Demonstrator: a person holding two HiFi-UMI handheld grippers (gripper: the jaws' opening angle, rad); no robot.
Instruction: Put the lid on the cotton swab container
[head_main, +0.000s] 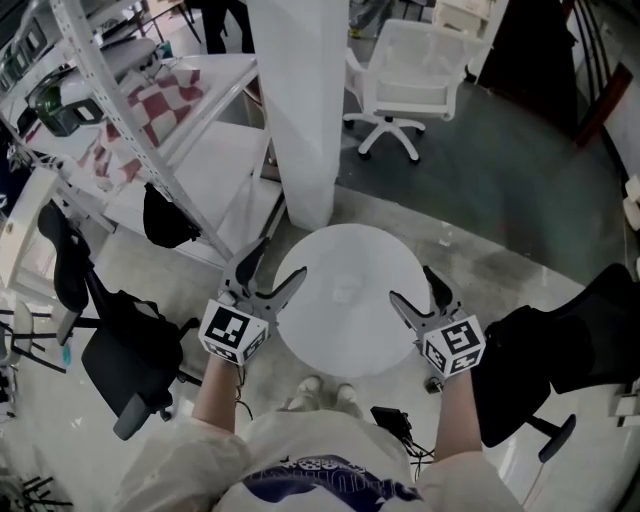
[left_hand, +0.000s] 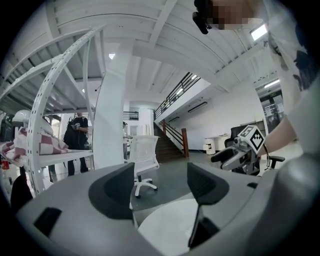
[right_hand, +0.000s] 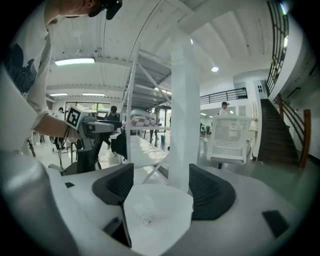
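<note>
**A:** What sits closest, at six o'clock in the head view?

**B:** The person's pale shirt (head_main: 300, 455). Two bare forearms reach up from it to the tongs.

**A:** Start from the left, then.

**B:** A black office chair (head_main: 125, 360) stands on the floor at eight o'clock. A white shelf rack (head_main: 230, 140) at ten carries a red-checked cloth (head_main: 150, 105). Next come the left tongs (head_main: 284, 256), at the nine o'clock rim of the round white counter (head_main: 340, 340). Its jaws are spread wide and nothing is between them.

**A:** And the task's thing?

**B:** A small clear plastic piece (head_main: 343, 291) lies near the middle of the counter, between the two tools and apart from both. It is too faint to tell whether it is the container or the lid.

**A:** What is behind the counter?

**B:** A white pillar (head_main: 305, 120) rises at twelve o'clock, and a white swivel chair (head_main: 415, 60) stands at one.

**A:** And the right side?

**B:** The right tongs (head_main: 410, 281) are at the counter's three o'clock rim, gaping wide and empty. In the right gripper view the clear piece shows through the gap but lies farther off, not gripped. Another black chair (head_main: 570, 340) stands at four o'clock.
</note>
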